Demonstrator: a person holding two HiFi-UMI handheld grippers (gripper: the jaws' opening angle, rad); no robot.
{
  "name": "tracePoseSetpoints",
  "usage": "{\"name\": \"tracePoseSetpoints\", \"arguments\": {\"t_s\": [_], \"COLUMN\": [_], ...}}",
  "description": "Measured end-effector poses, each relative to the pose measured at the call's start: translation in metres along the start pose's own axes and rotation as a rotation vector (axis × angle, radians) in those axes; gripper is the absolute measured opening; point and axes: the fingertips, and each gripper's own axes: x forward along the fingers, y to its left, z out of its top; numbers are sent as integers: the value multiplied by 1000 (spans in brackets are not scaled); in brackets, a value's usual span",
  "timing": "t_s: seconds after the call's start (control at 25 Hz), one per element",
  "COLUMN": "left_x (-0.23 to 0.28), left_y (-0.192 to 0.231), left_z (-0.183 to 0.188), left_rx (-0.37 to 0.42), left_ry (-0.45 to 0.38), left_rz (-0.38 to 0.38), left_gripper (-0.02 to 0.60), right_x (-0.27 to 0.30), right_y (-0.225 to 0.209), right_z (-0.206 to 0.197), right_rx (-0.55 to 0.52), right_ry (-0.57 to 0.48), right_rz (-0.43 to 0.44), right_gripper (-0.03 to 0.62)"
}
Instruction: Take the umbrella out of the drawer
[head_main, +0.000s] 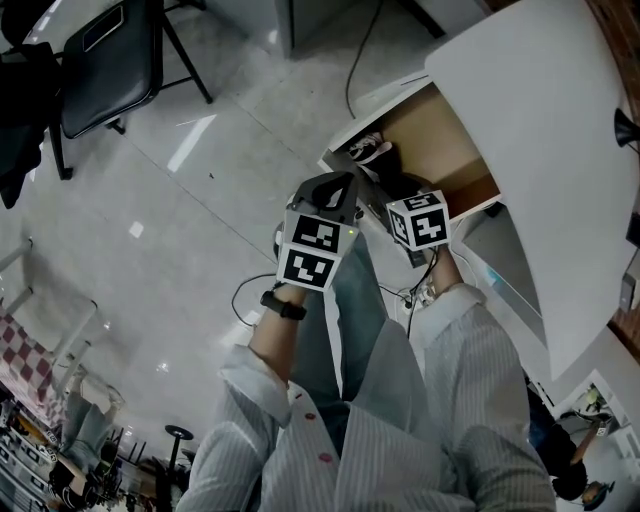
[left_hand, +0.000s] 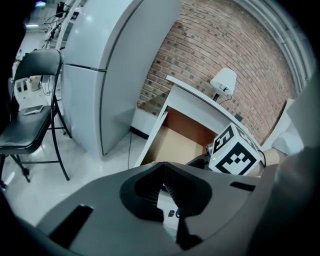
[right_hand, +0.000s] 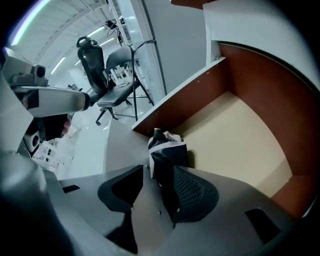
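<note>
The drawer (head_main: 445, 135) stands pulled out at the upper right of the head view, its brown inside showing. In it lies a folded black umbrella (head_main: 368, 151) with a white strap. In the right gripper view the umbrella (right_hand: 167, 152) sits between the jaws of my right gripper (right_hand: 157, 187), close to the right pad (right_hand: 192, 192) and clear of the left one, and the jaws stand open. My left gripper (left_hand: 164, 186) hangs in front of the drawer (left_hand: 175, 137) with its pads together and nothing held. Both marker cubes sit side by side, the left gripper's cube (head_main: 315, 250) and the right gripper's cube (head_main: 420, 220).
A white desk top (head_main: 560, 150) overhangs the drawer. A black folding chair (head_main: 105, 60) stands on the glossy floor at the far left, and a cable (head_main: 250, 290) lies near my feet. A tall grey cabinet (left_hand: 110, 75) and a brick wall (left_hand: 225, 45) flank the desk.
</note>
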Motion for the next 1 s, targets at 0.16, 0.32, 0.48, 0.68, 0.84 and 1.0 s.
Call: {"name": "tracePoseSetpoints", "arguments": {"t_s": [0.16,0.32,0.48,0.68,0.84,1.0], "left_x": [2,3,4,5,5,7], "left_y": [3,5,8,11,11,11], "left_z": [0,-3,-7,-4,-3,0], "left_rx": [3,8,2,3,1,10], "left_ry": [1,8,12,6,2,5], "left_rz": [2,3,4,7,11,7], "left_gripper": [9,9,9,9,9,9], "right_x": [12,25,39,50,54,61], "right_y": [-7,-12,-23,-39,-42,-42], "right_z": [-7,-15,-24,-31,-33,-33], "right_rx": [0,-12,-6,4,24,30], "right_ry": [33,75,116,150,160,198], "right_rz": [7,11,-5,-53,-54,-15], "right_gripper": [215,253,264,264,263,258]}}
